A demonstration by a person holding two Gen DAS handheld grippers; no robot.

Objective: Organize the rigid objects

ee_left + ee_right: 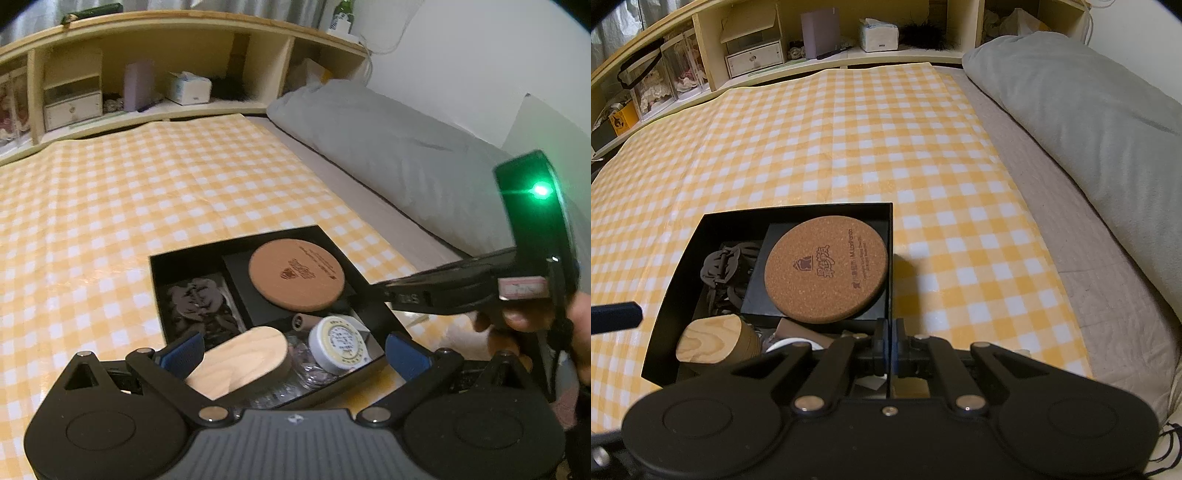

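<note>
1. The black box (891,236) lies open on the yellow-checked cloth (827,140), directly ahead of both tongs.
2. The right gripper (888,345) has its jaws closed flat together on the near right wall of the box, the thin wall running between the pads.
3. The left gripper (293,352) stands wide open over the near end of the box; its blue pads (183,350) press on nothing.
4. Between the open jaws of the left gripper, close by its left pad, sits an oval wooden-topped piece (242,360), resting tilted inside the box; whether it touches that pad cannot be told.
5. Just beyond it lie a round white tin (338,341) and a small brown tube (306,319).
6. Farther ahead, a round cork coaster (826,269) rests on a smaller black case (759,291), with dark brown cut-out pieces (722,269) to its left.
7. In the left wrist view, a hand (532,325) holds the right gripper's handle at the right.
8. A grey pillow (1082,122) lies far right of the tongs; a wooden shelf (849,55) runs beyond the cloth.
</note>
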